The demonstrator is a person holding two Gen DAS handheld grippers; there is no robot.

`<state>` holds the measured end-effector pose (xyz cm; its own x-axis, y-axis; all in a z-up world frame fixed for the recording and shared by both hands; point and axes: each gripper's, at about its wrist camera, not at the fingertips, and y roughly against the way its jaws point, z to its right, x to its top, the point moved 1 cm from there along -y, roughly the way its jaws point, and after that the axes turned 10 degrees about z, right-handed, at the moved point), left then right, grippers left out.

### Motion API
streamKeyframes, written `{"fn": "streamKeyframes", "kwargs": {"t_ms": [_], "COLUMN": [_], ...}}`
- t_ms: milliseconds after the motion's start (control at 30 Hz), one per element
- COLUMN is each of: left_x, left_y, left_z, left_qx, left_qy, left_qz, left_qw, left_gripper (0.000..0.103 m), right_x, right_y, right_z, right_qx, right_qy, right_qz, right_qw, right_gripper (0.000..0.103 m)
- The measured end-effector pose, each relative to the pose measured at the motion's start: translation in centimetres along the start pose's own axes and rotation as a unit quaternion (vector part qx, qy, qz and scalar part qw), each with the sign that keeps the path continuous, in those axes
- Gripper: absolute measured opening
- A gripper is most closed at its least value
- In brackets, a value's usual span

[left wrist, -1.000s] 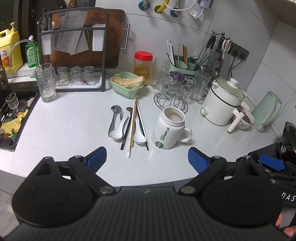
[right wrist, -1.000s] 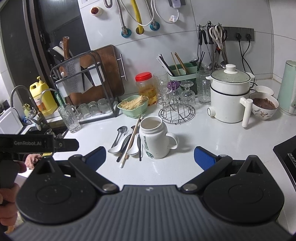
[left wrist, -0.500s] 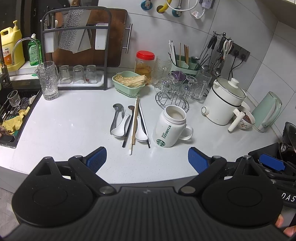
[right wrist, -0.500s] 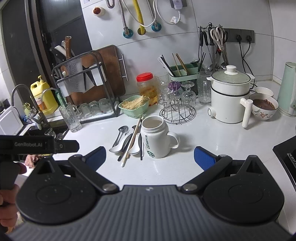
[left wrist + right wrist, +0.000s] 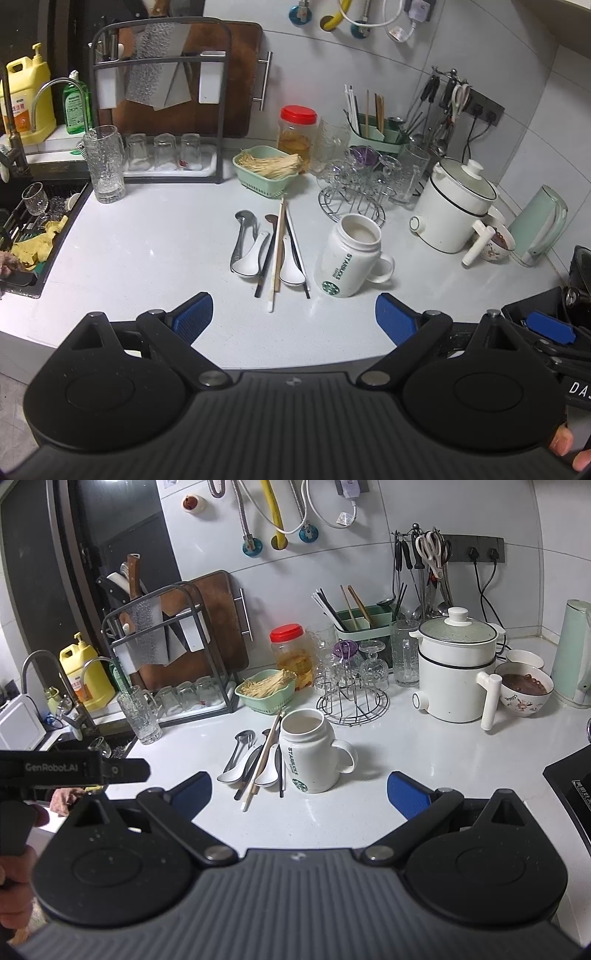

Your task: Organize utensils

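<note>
Both grippers hang over the front edge of the counter, empty. The left gripper has its blue fingers spread wide apart; the right gripper is spread just as wide.

The utensils lie in a loose bundle near the middle of the counter: metal spoons, two white ceramic spoons, dark chopsticks and a pale wooden pair, all pointing front to back and overlapping. Just to their right stands a white mug, upright, its handle turned away from the bundle; from the right wrist view it hides part of the bundle's right side.

Behind the bundle, a green basket of pale sticks touches the chopstick tips. A wire glass rack stands behind the mug, with a green utensil holder against the wall at the back edge. A white pot sits toward the right edge.
</note>
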<state>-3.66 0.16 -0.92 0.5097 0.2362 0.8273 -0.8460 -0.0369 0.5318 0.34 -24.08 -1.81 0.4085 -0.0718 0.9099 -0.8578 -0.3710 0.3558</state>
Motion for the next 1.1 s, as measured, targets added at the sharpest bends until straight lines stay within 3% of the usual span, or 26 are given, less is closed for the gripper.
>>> {"fn": "streamKeyframes", "kwargs": {"t_ms": [667,1100], "left_x": [-0.3,-0.6], "left_y": [-0.4,-3.5], "left_z": [0.3,-1.1], "left_qx": [-0.001,-0.006], "left_qy": [0.003,0.027], "left_qz": [-0.006,-0.016], "left_qw": [1.0000,0.9995], "left_gripper": [0.097,0.097], "right_x": [-0.3,-1.6], "right_y": [0.0,-1.8], "right_z": [-0.2,0.6], "right_qx": [0.005,-0.005], "right_qy": [0.003,0.009], "right_qz": [0.002,0.011], "right_qw": [1.000,1.000], "right_gripper": [0.103,0.103]}}
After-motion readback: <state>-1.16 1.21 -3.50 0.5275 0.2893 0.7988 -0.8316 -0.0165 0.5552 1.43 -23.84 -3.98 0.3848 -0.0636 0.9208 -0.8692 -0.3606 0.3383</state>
